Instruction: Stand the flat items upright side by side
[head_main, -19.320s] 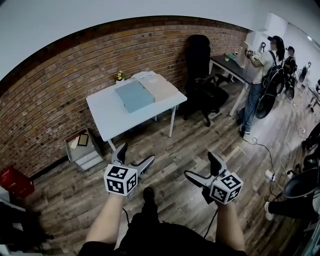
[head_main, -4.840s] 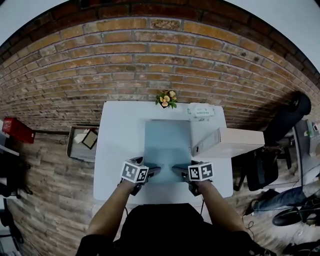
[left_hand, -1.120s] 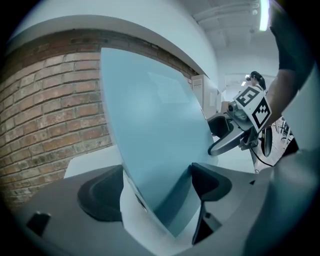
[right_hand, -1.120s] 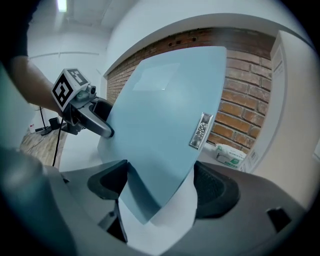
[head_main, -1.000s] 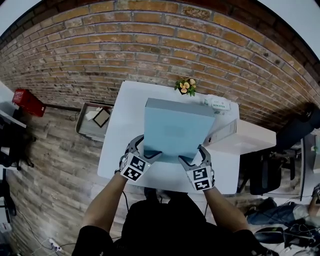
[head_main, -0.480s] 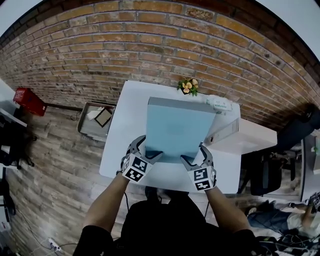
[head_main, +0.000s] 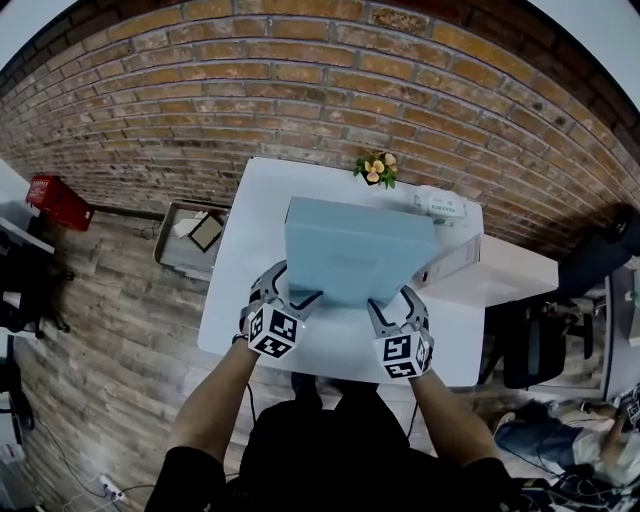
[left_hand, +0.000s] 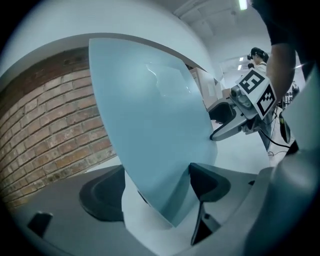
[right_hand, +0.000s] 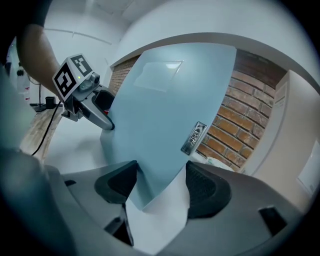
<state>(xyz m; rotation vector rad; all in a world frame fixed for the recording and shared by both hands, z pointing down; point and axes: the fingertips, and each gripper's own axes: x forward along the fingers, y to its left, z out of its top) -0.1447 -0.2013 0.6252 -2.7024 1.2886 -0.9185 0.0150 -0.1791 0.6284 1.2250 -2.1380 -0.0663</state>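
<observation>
**Photographer:** Left hand-held gripper (head_main: 293, 285) clenched on the near left corner of the blue box (head_main: 355, 245), one jaw along each edge of that corner. Right hand-held gripper (head_main: 391, 302) grasps the near right corner the same way, its jaws having just been closing with the corner between them. The box is reared up over the middle of the white desk (head_main: 250, 230), broad face turned toward the operator, top edge toward the brick wall (head_main: 300, 90).

**Editor:** Is its lower edge on the desk?

**Photographer:** No view settles that. The beige box (head_main: 500, 275) sits just to its right and looks already up on edge.

**Editor:** What could go wrong from here?

**Photographer:** Most likely the grip. Both hands hold only corners, low down, with the whole box above them. A corner is a wedge, so a harder squeeze may squirt it out of the jaws and the box would drop flat. Uneven pressure between the two hands could twist it sideways into the beige box and tip that off the desk's right edge. Pushed past upright, it could fall toward the wall, onto the small flower pot (head_main: 375, 170) and the white packet (head_main: 440, 207) beside it. The smooth desk top may also let the bottom edge skate back toward the operator once the jaws let go.
</observation>
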